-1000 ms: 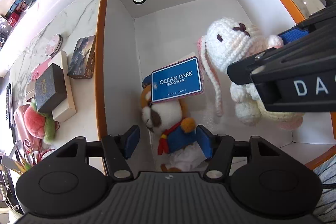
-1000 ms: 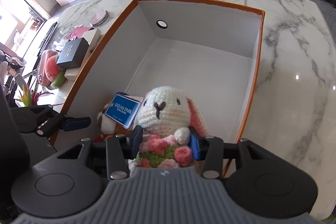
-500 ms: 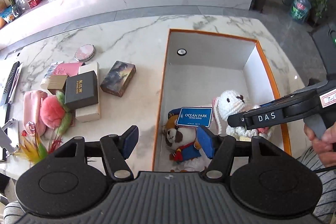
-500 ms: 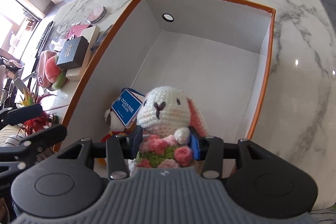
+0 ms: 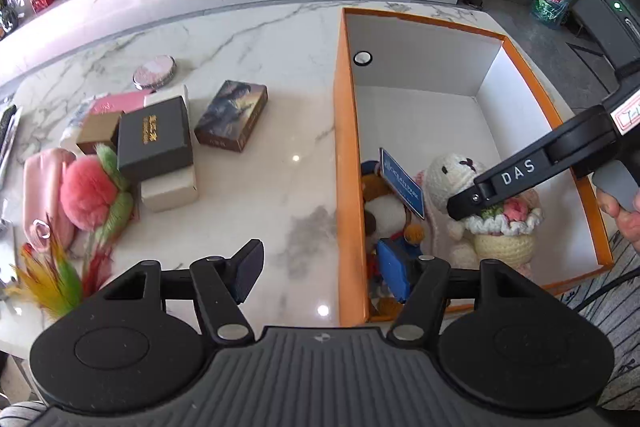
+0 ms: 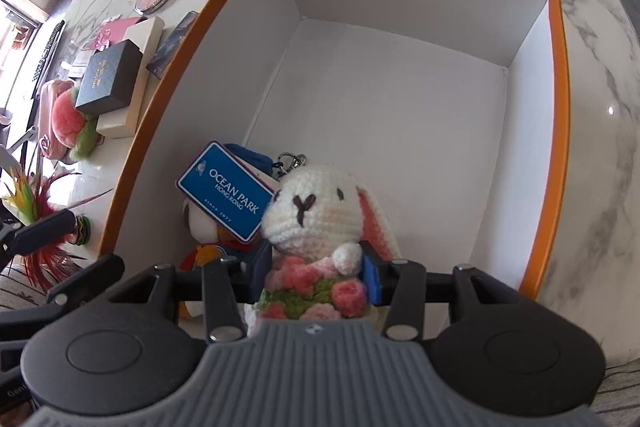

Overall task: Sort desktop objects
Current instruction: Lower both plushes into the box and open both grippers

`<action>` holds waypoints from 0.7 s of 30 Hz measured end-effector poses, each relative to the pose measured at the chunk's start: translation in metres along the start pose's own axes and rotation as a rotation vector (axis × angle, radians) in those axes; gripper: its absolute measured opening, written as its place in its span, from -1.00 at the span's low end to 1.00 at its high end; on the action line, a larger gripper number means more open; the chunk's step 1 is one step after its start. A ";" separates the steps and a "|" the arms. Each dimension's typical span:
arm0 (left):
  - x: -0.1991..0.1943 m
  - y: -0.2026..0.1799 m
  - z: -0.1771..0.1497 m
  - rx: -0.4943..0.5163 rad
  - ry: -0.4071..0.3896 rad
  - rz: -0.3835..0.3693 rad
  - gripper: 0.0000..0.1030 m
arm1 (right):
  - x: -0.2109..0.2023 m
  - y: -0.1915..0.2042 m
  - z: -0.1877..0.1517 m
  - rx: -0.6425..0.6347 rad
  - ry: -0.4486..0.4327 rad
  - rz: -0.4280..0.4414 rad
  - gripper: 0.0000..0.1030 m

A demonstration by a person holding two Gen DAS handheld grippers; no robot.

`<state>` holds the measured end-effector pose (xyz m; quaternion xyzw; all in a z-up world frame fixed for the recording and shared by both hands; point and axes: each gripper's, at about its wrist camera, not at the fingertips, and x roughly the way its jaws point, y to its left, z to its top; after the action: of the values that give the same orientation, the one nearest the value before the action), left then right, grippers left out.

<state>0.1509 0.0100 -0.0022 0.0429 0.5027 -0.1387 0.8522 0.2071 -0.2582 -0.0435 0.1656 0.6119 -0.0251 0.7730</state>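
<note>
if the right hand-held gripper (image 6: 316,277) lets go unevenly, the bunny (image 6: 316,227) could topple onto the dog (image 5: 390,223) beside it or snag its tag (image 6: 226,191). the bunny sits between the pads, clamped at the waist, low in the box (image 6: 558,99). the left hand-held gripper (image 5: 322,269) hangs wide and empty over the box's left wall.

Left tool (image 5: 324,273): matte black linkage arms, silver pivot screws, blue pads (image 5: 394,273), ribbed grey housing between two round black discs. Right tool (image 6: 316,269): same build; side of arm marked "DAS" in white, small white label with red writing. Hand (image 5: 626,215): bare skin, grey handle.
</note>
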 end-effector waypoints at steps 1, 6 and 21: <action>0.002 0.001 -0.003 -0.005 0.008 -0.023 0.43 | 0.005 0.001 0.000 0.012 0.009 0.004 -0.06; 0.005 0.001 -0.011 0.010 0.025 -0.095 0.42 | 0.021 0.006 0.000 0.066 0.037 0.014 -0.05; 0.006 -0.014 -0.014 -0.013 0.056 -0.174 0.44 | 0.035 0.011 -0.001 0.019 0.055 0.026 -0.05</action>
<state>0.1373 -0.0017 -0.0134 -0.0028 0.5291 -0.2076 0.8227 0.2178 -0.2419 -0.0745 0.1813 0.6305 -0.0163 0.7546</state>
